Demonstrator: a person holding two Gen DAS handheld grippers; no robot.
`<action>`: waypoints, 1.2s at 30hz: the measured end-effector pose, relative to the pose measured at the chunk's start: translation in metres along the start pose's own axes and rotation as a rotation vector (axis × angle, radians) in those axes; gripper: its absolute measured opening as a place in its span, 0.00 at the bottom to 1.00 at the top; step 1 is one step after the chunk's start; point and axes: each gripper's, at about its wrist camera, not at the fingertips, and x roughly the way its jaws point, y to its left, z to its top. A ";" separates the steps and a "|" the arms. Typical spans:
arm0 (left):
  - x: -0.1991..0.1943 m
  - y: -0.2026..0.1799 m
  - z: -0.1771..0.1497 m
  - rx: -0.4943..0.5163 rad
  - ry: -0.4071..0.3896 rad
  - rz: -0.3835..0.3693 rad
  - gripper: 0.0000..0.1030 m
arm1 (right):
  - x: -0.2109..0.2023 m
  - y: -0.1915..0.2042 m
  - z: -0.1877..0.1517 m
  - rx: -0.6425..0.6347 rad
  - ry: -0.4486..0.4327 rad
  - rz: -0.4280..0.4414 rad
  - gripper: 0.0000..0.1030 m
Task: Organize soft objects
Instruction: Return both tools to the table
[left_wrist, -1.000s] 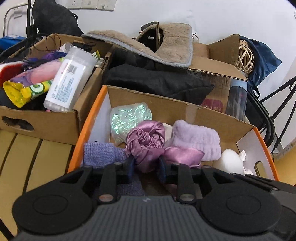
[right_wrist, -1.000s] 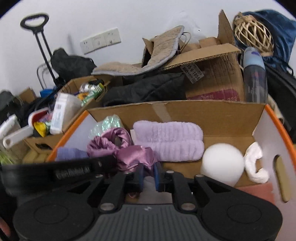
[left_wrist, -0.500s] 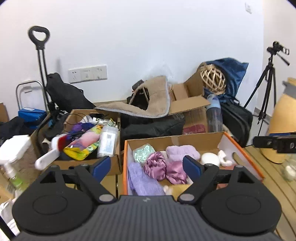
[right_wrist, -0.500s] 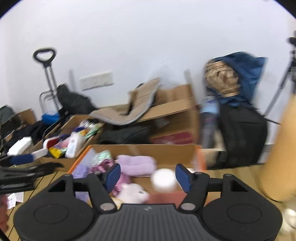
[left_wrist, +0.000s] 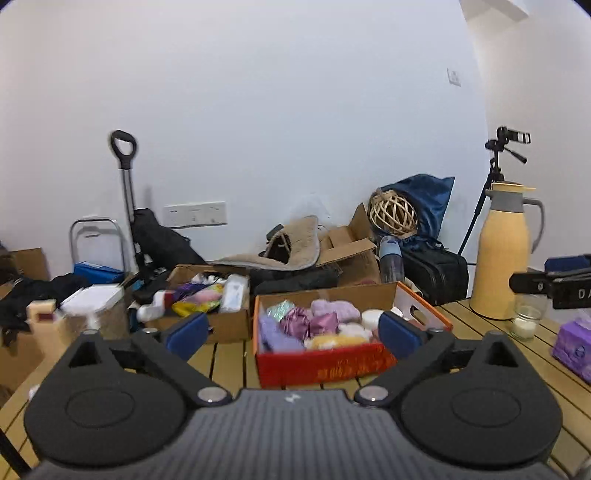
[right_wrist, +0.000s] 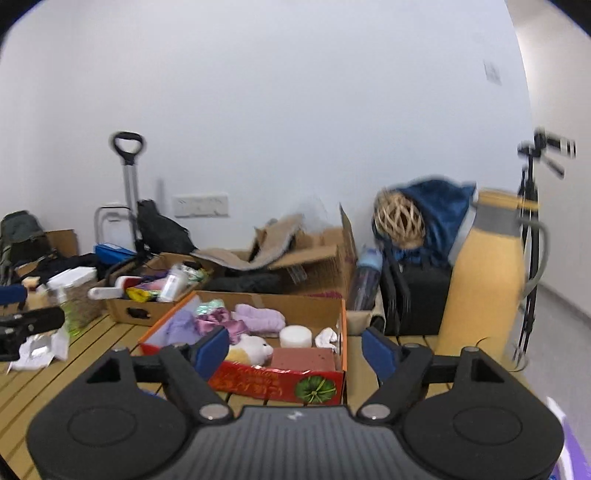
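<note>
A red and orange cardboard box (left_wrist: 325, 363) sits on the slatted wooden table and holds soft things: a lilac cloth (left_wrist: 271, 332), a purple satin scrunchie (left_wrist: 295, 321), a fluffy lilac band (left_wrist: 334, 308) and a yellow plush (left_wrist: 332, 339). It also shows in the right wrist view (right_wrist: 280, 384), with a white plush (right_wrist: 255, 347) and a white foam ball (right_wrist: 295, 336). My left gripper (left_wrist: 291, 332) is open and empty, well back from the box. My right gripper (right_wrist: 295, 350) is open and empty, back and to the box's right.
A brown box of bottles and packets (left_wrist: 214, 306) stands left of the soft-things box. A yellow thermos (left_wrist: 504, 251), a glass candle (left_wrist: 524, 325) and a purple tissue pack (left_wrist: 574, 345) stand at the right. Boxes, bags and a trolley crowd the back wall.
Both grippers have opened, let go of the purple satin scrunchie in the box, and pulled far back and up from the box.
</note>
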 end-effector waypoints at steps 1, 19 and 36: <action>-0.014 0.002 -0.009 -0.019 0.004 -0.003 1.00 | -0.016 0.006 -0.008 -0.013 -0.032 0.003 0.80; -0.136 0.008 -0.120 -0.083 0.034 0.074 1.00 | -0.164 0.066 -0.157 0.004 -0.061 0.008 0.93; -0.041 0.029 -0.121 -0.150 0.153 0.009 1.00 | -0.076 0.068 -0.152 0.075 0.058 0.095 0.84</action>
